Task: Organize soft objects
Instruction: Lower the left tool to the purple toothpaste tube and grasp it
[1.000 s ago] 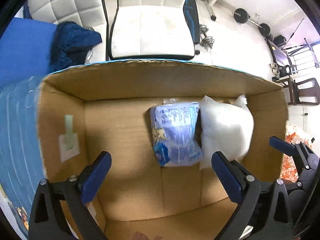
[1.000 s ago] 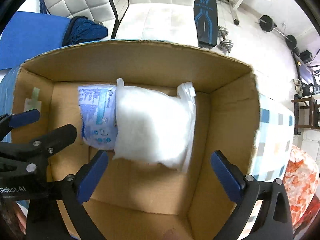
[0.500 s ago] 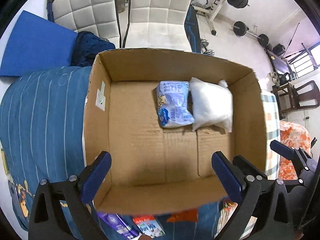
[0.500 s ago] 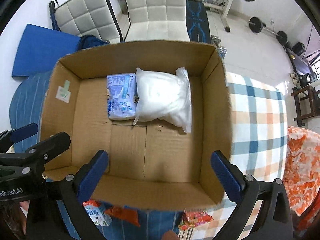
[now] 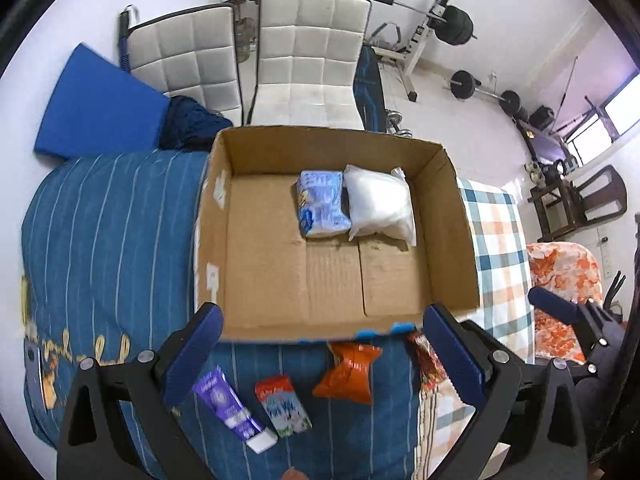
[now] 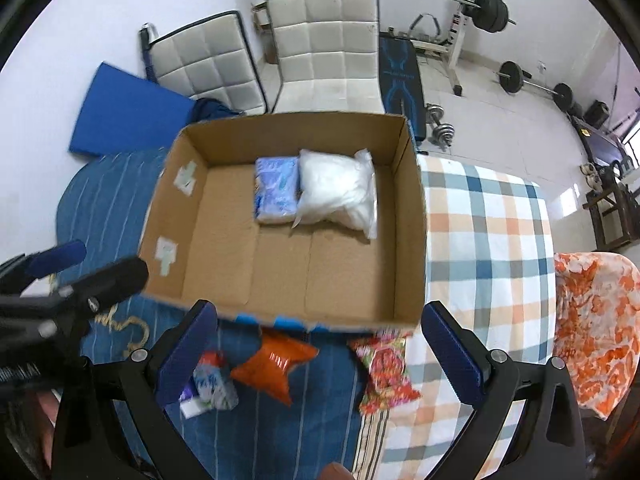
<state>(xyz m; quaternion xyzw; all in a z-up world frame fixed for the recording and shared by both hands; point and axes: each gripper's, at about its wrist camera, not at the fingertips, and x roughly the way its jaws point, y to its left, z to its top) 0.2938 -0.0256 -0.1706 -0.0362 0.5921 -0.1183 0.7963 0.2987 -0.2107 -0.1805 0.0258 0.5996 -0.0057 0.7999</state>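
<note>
— Left wrist view first?

— Left gripper spread wide, nothing between the blue pads, hanging above the near rim of the open brown cardboard box. Inside that box, against its far wall: a blue-and-white printed soft pack, long axis running from far wall toward near rim, and touching its right side a white plastic-wrapped pillow-like bag, slightly tilted, long axis likewise far to near. Both well beyond the fingertips.

— And in front of the box?

— On the blue striped bedcover just outside the near rim: a purple tube with white cap, cap pointing away from the box and to the right; beside it a red-and-green small carton; then an orange crinkled pouch touching the rim's edge; a red patterned packet partly hidden behind the right pad.

— Right wrist view?

— Right gripper equally wide apart, empty, over the same near rim of the box. Blue pack and white bag side by side by the far wall. Orange pouch between the pads just outside the rim, floral packet right of it on the checked cloth, carton left of it. Left gripper's fingers visible left of the box.
</note>
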